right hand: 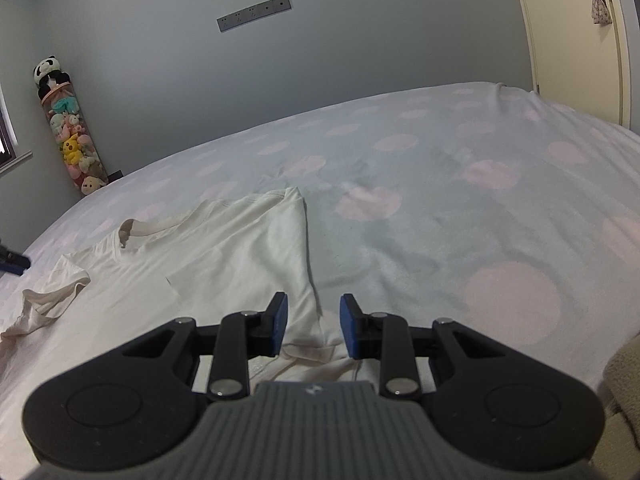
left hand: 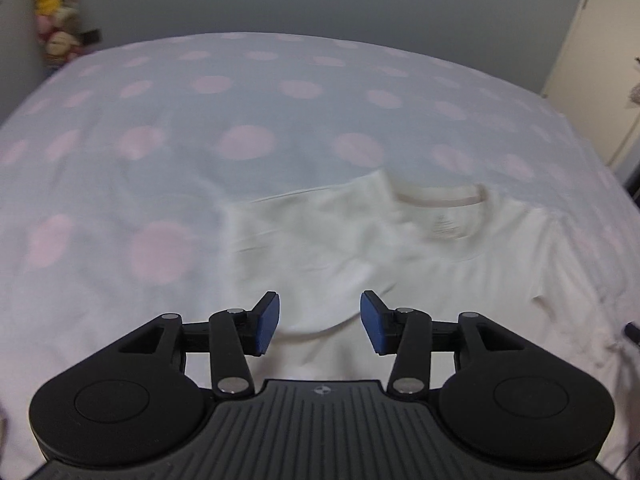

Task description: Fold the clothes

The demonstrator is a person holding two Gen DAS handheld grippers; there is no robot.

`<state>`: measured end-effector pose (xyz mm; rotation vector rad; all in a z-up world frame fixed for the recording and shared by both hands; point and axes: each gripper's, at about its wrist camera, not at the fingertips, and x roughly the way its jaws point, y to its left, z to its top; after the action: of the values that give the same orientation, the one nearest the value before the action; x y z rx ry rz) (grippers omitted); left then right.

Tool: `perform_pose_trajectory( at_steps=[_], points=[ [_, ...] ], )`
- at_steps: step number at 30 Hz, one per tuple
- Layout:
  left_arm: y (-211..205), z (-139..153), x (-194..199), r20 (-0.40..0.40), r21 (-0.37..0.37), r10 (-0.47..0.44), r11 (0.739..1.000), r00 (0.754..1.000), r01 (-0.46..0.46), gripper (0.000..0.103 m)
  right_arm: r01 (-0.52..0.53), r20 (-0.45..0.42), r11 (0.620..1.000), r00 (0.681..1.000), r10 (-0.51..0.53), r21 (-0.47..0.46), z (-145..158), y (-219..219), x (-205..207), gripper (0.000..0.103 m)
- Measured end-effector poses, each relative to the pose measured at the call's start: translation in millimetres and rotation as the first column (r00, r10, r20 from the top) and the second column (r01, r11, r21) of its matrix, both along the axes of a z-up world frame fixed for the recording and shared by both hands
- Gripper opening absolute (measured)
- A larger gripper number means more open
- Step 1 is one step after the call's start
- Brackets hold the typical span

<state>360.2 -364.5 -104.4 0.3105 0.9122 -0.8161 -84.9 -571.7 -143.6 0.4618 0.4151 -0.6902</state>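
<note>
A white T-shirt (left hand: 360,240) lies on the bed, partly folded, its neckline (left hand: 440,198) toward the far side. My left gripper (left hand: 320,322) hovers open above the shirt's near part, nothing between its blue pads. In the right wrist view the same T-shirt (right hand: 240,248) spreads to the left, with one side folded over into a straight edge and a loose sleeve (right hand: 52,300) at the far left. My right gripper (right hand: 313,326) is open just over the shirt's lower right hem, with cloth showing between the pads but not pinched.
The bed carries a pale sheet with pink dots (right hand: 460,208). A clear tube of plush toys (right hand: 76,140) stands in the left corner by the grey wall. A cream door (right hand: 572,40) is at the right. A beige cloth (right hand: 624,368) pokes in at the right edge.
</note>
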Motion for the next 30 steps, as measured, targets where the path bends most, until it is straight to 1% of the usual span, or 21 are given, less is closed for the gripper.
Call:
perform_pose_trajectory(
  at_steps=[2, 8, 11, 12, 13, 14, 15, 20, 28, 30],
  points=[
    [12.0, -0.4, -5.1, 0.029, 0.017, -0.019, 1.000, 0.999, 0.019, 0.047, -0.003, 0.002, 1.000, 1.000, 0.003, 0.001, -0.1, 0.7, 0.1, 0.032],
    [19.8, -20.6, -27.0, 0.104, 0.132, -0.104, 0.987, 0.989, 0.090, 0.048, -0.018, 0.003, 1.000, 1.000, 0.018, 0.019, -2.2, 3.7, 2.1, 0.032],
    [15.0, -34.5, -29.1, 0.140, 0.148, -0.112, 0.985, 0.984, 0.091, 0.047, -0.030, 0.002, 1.000, 1.000, 0.030, 0.011, -1.1, 6.6, 3.5, 0.033],
    [12.7, -38.0, -28.3, 0.151, 0.150, -0.111, 0.985, 0.982, 0.088, 0.045, -0.031, 0.002, 0.999, 1.000, 0.031, 0.009, -1.0, 6.8, 3.5, 0.033],
    [12.2, -38.5, -29.5, 0.153, 0.155, -0.120, 0.983, 0.981, 0.096, 0.040, -0.030, 0.002, 1.000, 1.000, 0.030, 0.008, -1.1, 6.6, 3.2, 0.033],
    [12.3, -38.0, -31.5, 0.154, 0.161, -0.131, 0.981, 0.979, 0.106, 0.021, -0.028, 0.002, 1.000, 1.000, 0.028, 0.010, -1.6, 5.8, 3.1, 0.033],
    [12.4, -37.6, -33.5, 0.154, 0.166, -0.142, 0.979, 0.978, 0.117, 0.008, -0.025, 0.002, 1.000, 1.000, 0.025, 0.013, -2.2, 4.9, 3.0, 0.033],
    [13.0, -35.2, -43.4, 0.153, 0.194, -0.200, 0.966, 0.968, 0.169, 0.005, -0.023, 0.010, 0.999, 1.000, 0.022, 0.030, -3.5, 0.4, 4.0, 0.033],
    [13.9, -31.4, -59.2, 0.150, 0.238, -0.289, 0.939, 0.945, 0.250, 0.005, -0.024, 0.027, 0.999, 0.999, 0.023, 0.038, 0.0, 1.0, 2.1, 0.033],
    [10.4, -39.5, -67.9, 0.121, 0.278, -0.349, 0.911, 0.929, 0.306, 0.005, -0.029, 0.028, 0.999, 0.999, 0.028, 0.038, 0.6, 2.1, 2.0, 0.033]
  ],
)
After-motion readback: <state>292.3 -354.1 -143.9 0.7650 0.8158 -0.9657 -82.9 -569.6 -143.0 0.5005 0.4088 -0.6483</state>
